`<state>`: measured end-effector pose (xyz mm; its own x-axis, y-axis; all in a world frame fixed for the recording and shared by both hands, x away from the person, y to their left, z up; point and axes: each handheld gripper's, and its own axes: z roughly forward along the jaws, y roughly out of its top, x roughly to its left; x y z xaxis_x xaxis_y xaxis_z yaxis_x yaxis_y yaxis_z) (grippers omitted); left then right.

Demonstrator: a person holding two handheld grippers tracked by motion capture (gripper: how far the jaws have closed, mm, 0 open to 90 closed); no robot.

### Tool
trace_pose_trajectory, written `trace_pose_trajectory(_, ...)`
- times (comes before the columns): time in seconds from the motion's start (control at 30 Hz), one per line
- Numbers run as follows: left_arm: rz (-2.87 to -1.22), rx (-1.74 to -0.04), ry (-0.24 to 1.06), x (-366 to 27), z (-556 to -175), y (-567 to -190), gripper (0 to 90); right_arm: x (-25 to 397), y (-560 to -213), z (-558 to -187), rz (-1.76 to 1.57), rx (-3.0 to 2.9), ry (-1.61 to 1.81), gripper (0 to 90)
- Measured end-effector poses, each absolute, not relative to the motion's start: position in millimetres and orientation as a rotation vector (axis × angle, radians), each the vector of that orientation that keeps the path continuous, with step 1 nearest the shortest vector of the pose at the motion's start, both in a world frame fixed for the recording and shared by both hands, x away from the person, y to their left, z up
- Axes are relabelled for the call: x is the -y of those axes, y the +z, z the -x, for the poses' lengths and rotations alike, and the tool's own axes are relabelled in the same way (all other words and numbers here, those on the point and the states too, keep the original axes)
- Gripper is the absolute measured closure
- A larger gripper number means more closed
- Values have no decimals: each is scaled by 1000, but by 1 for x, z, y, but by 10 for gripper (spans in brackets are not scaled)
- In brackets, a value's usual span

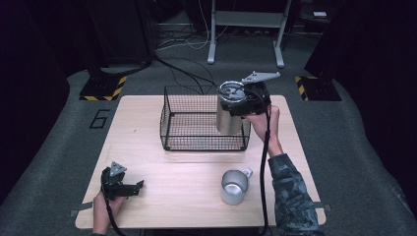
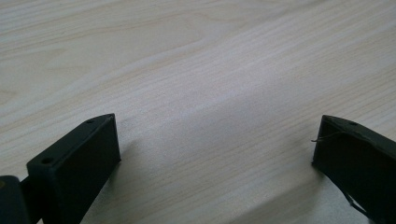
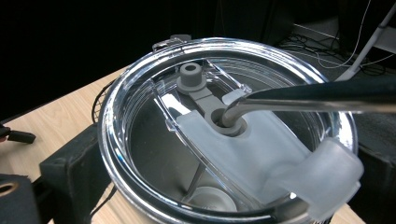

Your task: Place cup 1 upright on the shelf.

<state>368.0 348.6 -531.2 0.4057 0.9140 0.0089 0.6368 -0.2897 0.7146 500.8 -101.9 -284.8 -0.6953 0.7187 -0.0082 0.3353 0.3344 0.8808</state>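
Observation:
A steel tumbler [image 1: 229, 114] with a clear lid [image 3: 224, 126] hangs over the right end of the black wire basket [image 1: 177, 129], and my right gripper [image 1: 241, 104] is shut on it just under the lid. In the right gripper view a metal straw [image 3: 303, 105] enters the lid's hole, and the jaws press both sides of the tumbler. Near the table's front left corner my left gripper [image 1: 133, 188] stands open and low over bare wood [image 2: 210, 93], nothing between its jaws. A steel mug [image 1: 234, 186] stands at the front, right of centre.
The basket sits at the back middle of the wooden table [image 1: 147, 157]. Black cables trail from both grippers. Behind the table, the carpet carries cables, a desk frame [image 1: 246, 29] and black stands with yellow-striped bases [image 1: 103, 88].

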Motion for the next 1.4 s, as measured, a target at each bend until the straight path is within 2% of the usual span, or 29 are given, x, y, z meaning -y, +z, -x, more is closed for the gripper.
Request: trace_pose_trajectory(1.4, -2048, -1307, 563, -349, -368, -531, 2, 82, -314, -557, -1059, -2174, 1230, 34)
